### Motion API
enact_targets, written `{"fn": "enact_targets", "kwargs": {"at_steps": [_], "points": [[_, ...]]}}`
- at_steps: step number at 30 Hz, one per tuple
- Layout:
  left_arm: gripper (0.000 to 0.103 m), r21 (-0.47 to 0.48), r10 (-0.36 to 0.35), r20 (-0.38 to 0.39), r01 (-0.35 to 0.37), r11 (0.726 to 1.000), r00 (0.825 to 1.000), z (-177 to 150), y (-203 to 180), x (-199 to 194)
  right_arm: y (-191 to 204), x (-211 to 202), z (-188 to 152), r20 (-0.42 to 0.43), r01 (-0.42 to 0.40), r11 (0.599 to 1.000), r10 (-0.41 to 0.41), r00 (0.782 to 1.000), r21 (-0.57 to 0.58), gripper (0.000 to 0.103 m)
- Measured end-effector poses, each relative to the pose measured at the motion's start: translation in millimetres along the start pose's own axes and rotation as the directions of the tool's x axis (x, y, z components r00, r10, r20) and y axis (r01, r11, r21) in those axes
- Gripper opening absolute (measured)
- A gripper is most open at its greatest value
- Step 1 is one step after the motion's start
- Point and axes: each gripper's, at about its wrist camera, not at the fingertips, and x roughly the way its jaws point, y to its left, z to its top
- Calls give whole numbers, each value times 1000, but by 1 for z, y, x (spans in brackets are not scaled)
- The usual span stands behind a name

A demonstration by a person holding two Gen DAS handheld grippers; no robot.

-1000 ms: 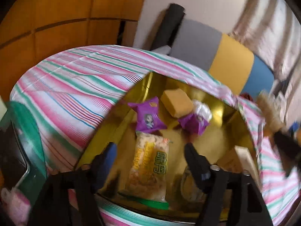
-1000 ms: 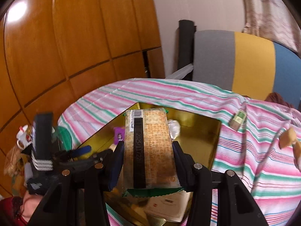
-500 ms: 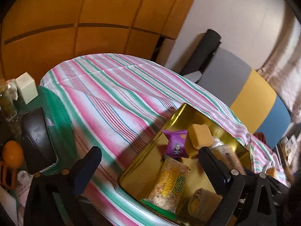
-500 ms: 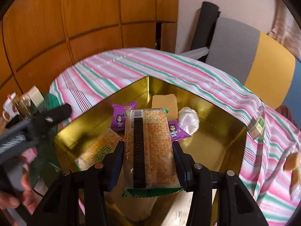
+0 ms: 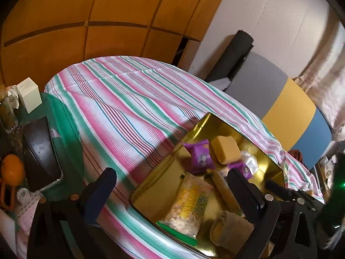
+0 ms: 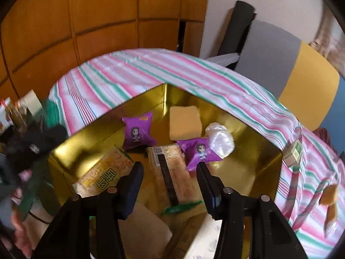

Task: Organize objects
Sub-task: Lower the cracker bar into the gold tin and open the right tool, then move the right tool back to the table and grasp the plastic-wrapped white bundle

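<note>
A gold box (image 6: 243, 129) sits on the striped tablecloth and holds several snacks. My right gripper (image 6: 168, 166) hangs over its near part with jaws opening. Between and below its fingers lies a brown cracker packet (image 6: 172, 181) with a barcode, tilted, with a gap to each pad. A yellow cracker packet (image 6: 103, 177) lies to its left. Behind are two purple packets (image 6: 137, 132), a yellow cake block (image 6: 184, 122) and a clear bag (image 6: 220, 139). My left gripper (image 5: 171, 172) stands wide open above the box's near-left corner, holding nothing, with the yellow cracker packet (image 5: 189, 207) below it.
A small green box (image 6: 294, 153) and another snack (image 6: 328, 196) lie on the cloth right of the gold box. White paper (image 6: 142, 222) fills its near end. A side table at left carries an orange (image 5: 11, 169), a black device (image 5: 41, 151) and a white carton (image 5: 29, 93). A chair (image 5: 286, 101) stands behind.
My left gripper opened wide and drew back to the left, leaving the yellow packet in the box. My right gripper lowered the brown packet into the box, and the packet now sits loose between the pads.
</note>
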Motion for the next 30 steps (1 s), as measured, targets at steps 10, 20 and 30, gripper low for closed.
{"fn": "enact_targets", "kwargs": {"at_steps": [10, 20, 30], "points": [[103, 118, -77, -29, 80, 990, 997, -19, -34, -7, -74, -48, -26, 56, 43, 971, -57, 997, 234, 52], [103, 334, -259, -111, 281, 900, 960, -61, -98, -25, -140, -59, -101, -104, 270, 917, -250, 963, 293, 56], [103, 495, -374, -226, 437, 751, 899, -115, -158, -52, -211, -84, -189, -170, 358, 804, -315, 934, 475, 56]]}}
